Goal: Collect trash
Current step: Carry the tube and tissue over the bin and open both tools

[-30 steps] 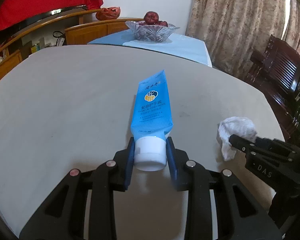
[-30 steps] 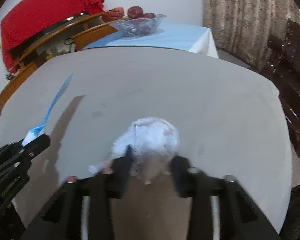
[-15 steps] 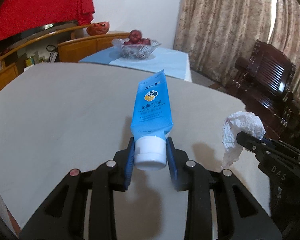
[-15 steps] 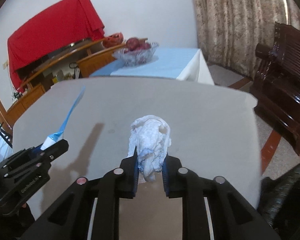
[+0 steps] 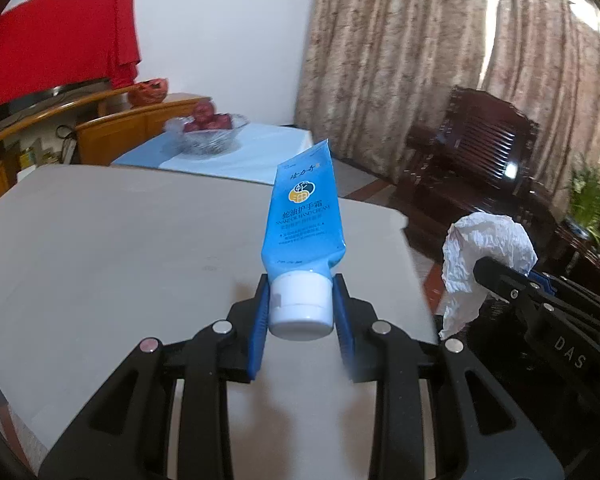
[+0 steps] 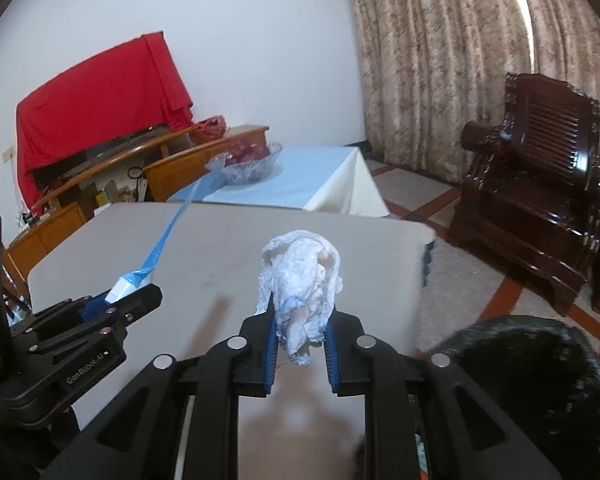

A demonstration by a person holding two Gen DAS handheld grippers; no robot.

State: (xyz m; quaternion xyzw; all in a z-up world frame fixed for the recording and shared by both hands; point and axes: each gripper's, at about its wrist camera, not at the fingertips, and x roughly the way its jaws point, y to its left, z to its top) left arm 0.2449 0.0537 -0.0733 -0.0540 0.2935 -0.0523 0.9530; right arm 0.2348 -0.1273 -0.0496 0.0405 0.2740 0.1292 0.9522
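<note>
A blue tube of hand cream (image 5: 303, 220) is held by its white cap (image 5: 300, 304) in the left gripper (image 5: 302, 320). The jaws are closed snugly on the cap, one blue pad on each side. The tube sticks up and away from the gripper, above the near edge of the grey table (image 5: 120, 248).

A crumpled white tissue (image 6: 300, 280) is pinched in the right gripper (image 6: 300, 344). Its jaws are narrow and squeezed on the paper, with the tissue bulging out above the pads. The tissue is also held up above the near edge of the table, to the right of the tube.

A dark trash bin (image 6: 540, 368) with a black bag can be seen low down, off the right side of the table and close to the right gripper. Both pieces of trash look ready to be carried there.

To do this step well, both grips should be kept tight until each thing is right over the open bin. The tissue is soft and light, so it could slip or hang on a pad; it should be let go only when it is well inside the rim. The tube is held only by its cap, so it should be moved gently so it does not swing out. The two grippers are near each other, so they should be kept apart and not bumped. The tissue is nearer the bin, so it is probably best dropped first.
</note>
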